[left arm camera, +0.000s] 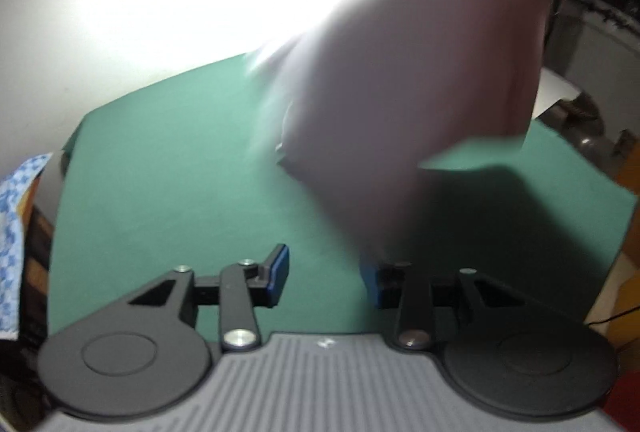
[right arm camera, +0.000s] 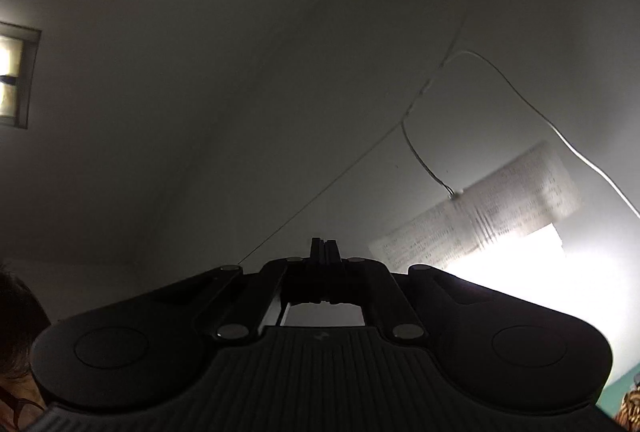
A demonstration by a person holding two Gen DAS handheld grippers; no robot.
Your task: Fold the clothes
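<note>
Fold looks early, not finished. In the left wrist view a pale pinkish garment (left arm camera: 400,80) hangs in the air over the green desk (left arm camera: 168,168), blurred, no neat folded stack anywhere on the cloth-covered top. Lower edge of the garment drops toward the right finger of the left hand-held gripper (left arm camera: 326,282); can't tell if it touches that pad. Left hand-held gripper's jaws stand partly apart, roughly mid-width, bare green desk showing in the gap, nothing pinched btwn them.

Right hand-held gripper (right arm camera: 325,252) is tipped up toward the wall and ceiling, jaws pressed fully together. No fabric visible btwn its tips in the right wrist view, so can't tell from there whether it carries the garment; what holds the garment up is out of sight.

A blue-and-white checked cloth (left arm camera: 12,232) sits at the far left edge of the left view, off the desk, state unclear.

Judgement: 0 folds visibly done. Still left: lay the garment flat on the desk, smooth it, make the folds, set it aside. Checked cloth may be next, unsure.
</note>
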